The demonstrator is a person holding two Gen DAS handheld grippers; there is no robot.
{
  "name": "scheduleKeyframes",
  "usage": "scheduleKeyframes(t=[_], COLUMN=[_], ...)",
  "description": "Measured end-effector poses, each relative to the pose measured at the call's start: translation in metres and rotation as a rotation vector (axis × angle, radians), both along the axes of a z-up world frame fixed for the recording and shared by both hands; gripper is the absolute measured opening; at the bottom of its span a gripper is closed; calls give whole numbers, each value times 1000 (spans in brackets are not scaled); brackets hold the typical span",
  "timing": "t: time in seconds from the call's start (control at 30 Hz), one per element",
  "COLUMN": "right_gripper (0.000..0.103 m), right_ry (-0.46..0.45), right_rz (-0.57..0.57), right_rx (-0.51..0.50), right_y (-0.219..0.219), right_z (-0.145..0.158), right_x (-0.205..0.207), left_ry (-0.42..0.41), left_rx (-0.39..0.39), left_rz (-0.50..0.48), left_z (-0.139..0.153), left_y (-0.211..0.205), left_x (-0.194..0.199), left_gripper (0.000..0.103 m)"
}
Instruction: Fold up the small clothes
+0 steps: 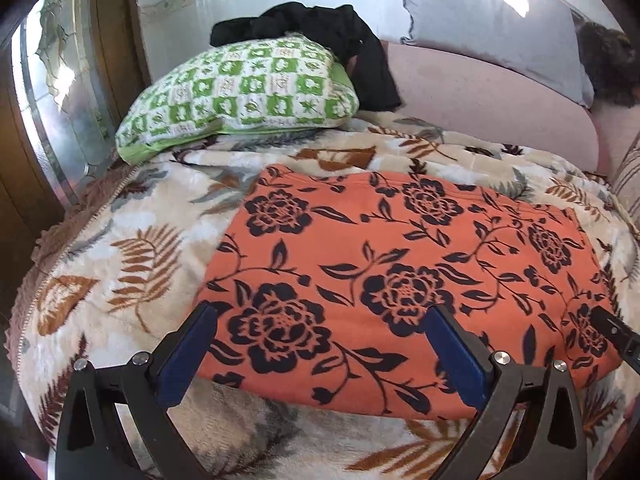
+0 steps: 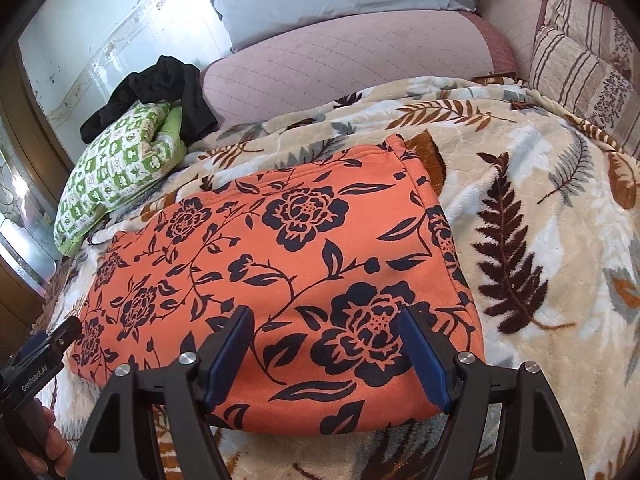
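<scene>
Orange floral cloth (image 1: 400, 264) lies folded flat on the leaf-patterned blanket (image 1: 120, 256), its near edge toward me; my left gripper (image 1: 320, 344) hangs spread wide over that edge, gripping nothing; my right gripper (image 2: 326, 354) likewise stands wide and empty above the cloth's nearer corner.

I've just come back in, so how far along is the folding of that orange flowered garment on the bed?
Done: the orange garment lies flat as a neat rectangle on the blanket. In hand: nothing; the left gripper and right gripper are open above its near edge. Possibly left: the black clothing bunched on the green pillow.
</scene>
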State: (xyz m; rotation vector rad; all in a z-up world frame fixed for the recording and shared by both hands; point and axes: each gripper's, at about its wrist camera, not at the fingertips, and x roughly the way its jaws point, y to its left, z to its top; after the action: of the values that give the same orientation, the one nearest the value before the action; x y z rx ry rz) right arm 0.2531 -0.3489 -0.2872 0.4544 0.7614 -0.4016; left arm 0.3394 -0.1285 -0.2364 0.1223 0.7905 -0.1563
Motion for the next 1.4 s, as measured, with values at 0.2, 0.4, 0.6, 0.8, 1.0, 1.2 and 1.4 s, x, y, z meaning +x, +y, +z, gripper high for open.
scheduleKeyframes(t=[0.2,0.4,0.6,0.8,1.0,1.2,1.4], right_gripper=[78,78,78,78,78,78,78], right_ry=[5,2,5,7,1,48,11], right_rz=[-7,-21,-31,-43,-47,-43,-44], right_rx=[5,9,14,41,38,30,46], right_y=[-3,-9,-17,-26,-26,-26,-27], right_z=[-3,-4,-6,-11,-10,-15,-7], right_x=[1,9,21,24,22,25,17], left_ry=[26,23,24,33,29,39,90], left_rx=[-20,-18,-15,-32,-24,-23,-80], left_rz=[-49,-72,-79,-74,-80,-79,31], left_z=[-4,-4,-6,-8,-8,-8,0], left_y=[-16,-26,-36,-42,-45,-42,9], left_x=[0,7,21,29,27,26,35], left_gripper=[103,103,103,103,103,103,103])
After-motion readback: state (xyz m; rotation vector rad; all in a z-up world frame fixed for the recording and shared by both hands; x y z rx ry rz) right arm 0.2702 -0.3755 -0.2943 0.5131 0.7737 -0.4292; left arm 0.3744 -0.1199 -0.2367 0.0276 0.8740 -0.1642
